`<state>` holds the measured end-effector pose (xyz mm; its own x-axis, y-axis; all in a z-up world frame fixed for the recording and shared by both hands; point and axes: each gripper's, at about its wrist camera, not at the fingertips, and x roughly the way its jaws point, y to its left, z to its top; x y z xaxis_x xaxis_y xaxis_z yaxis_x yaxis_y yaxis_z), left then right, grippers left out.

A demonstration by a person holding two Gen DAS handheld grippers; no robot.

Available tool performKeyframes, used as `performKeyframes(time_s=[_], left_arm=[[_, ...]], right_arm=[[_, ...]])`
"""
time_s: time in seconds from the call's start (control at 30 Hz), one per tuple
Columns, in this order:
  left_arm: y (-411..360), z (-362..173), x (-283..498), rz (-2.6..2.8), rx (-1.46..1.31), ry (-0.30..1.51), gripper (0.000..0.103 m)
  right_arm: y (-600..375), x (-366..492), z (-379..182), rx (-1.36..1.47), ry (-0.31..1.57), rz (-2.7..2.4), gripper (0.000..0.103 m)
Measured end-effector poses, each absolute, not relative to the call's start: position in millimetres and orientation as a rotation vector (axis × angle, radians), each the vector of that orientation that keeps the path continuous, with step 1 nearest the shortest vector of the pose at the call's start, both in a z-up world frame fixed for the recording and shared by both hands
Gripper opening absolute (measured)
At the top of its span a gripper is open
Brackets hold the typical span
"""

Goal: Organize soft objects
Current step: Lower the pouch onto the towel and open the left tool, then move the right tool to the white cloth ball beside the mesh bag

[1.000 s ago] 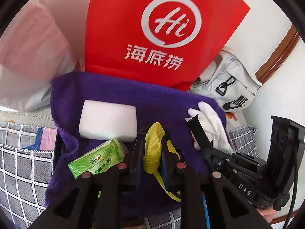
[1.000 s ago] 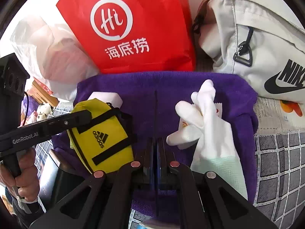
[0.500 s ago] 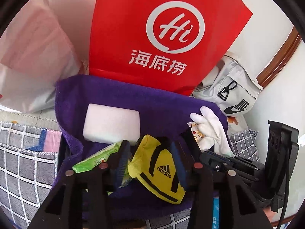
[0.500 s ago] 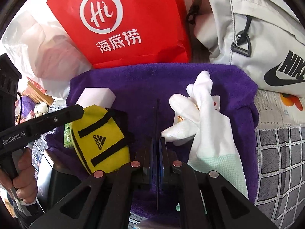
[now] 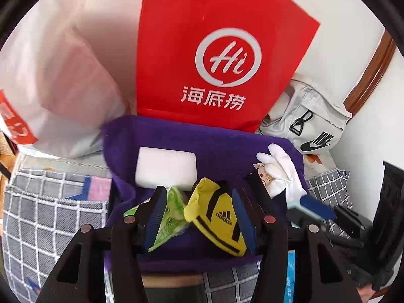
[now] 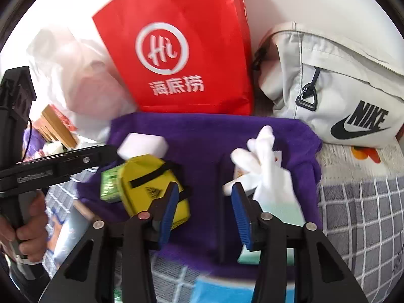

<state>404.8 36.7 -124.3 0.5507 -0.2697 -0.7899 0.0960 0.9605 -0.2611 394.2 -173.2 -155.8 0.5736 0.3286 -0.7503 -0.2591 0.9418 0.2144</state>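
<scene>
Green tissue pack (image 5: 168,214) shows fully only to the left wrist.

I find the purple towel (image 6: 202,136) walled along its far edge by the red bag (image 6: 181,45), grey sling bag (image 6: 335,75) and white plastic bag (image 5: 58,80). Its centre strip lies bare between the yellow pouch (image 6: 144,176) and white glove (image 6: 265,166), wide enough for a tool.
</scene>
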Motion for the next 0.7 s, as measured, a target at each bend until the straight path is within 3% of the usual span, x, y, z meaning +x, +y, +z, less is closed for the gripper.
performKeyframes(time_s=[0.37, 0.7], left_arm=[[53.3, -101.1, 319.0, -0.212, -0.173, 0.947, 0.060], [93.2, -118.1, 253.3, -0.165, -0.268, 0.954, 0.062]], right_arm=[[-148.0, 274.4, -149.8, -0.034, 0.895, 0.463, 0.047], [-113.8, 199.3, -185.9, -0.083, 0.966, 0.539, 0.047]])
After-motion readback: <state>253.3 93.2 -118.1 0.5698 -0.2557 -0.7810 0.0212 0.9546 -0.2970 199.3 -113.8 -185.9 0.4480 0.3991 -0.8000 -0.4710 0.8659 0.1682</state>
